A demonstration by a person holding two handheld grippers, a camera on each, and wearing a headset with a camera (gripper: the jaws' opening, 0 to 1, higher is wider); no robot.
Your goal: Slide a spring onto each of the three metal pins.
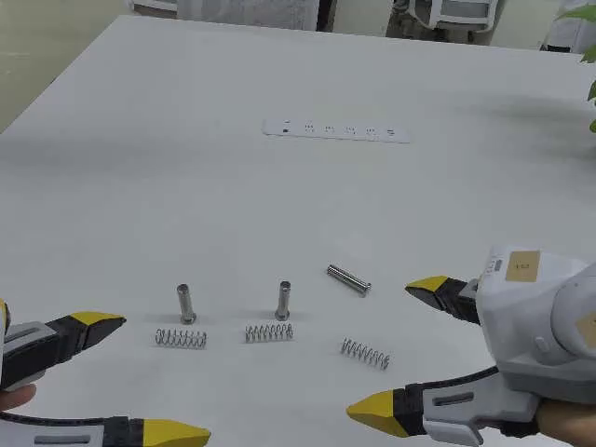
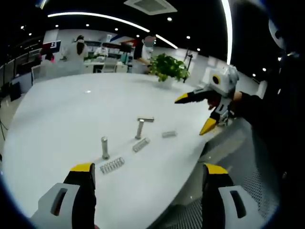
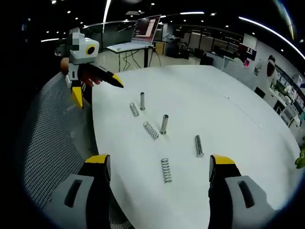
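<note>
Two metal pins stand upright on the white table, one on the left (image 1: 186, 304) and one in the middle (image 1: 283, 300). A third pin (image 1: 348, 279) lies on its side to the right. In front of them lie three springs: left (image 1: 181, 338), middle (image 1: 269, 331), right (image 1: 365, 353). My left gripper (image 1: 140, 377) is open at the near left, apart from the left spring (image 2: 112, 165). At the near right my right gripper (image 1: 396, 346) is open, just right of the right spring (image 3: 165, 170). Nothing is between either pair of jaws.
A white power strip (image 1: 335, 130) lies flat further back on the table (image 1: 140, 168). Green plant leaves (image 1: 587, 56) reach in at the far right edge. The table's near edge runs just under both grippers. Chairs stand beyond the far edge.
</note>
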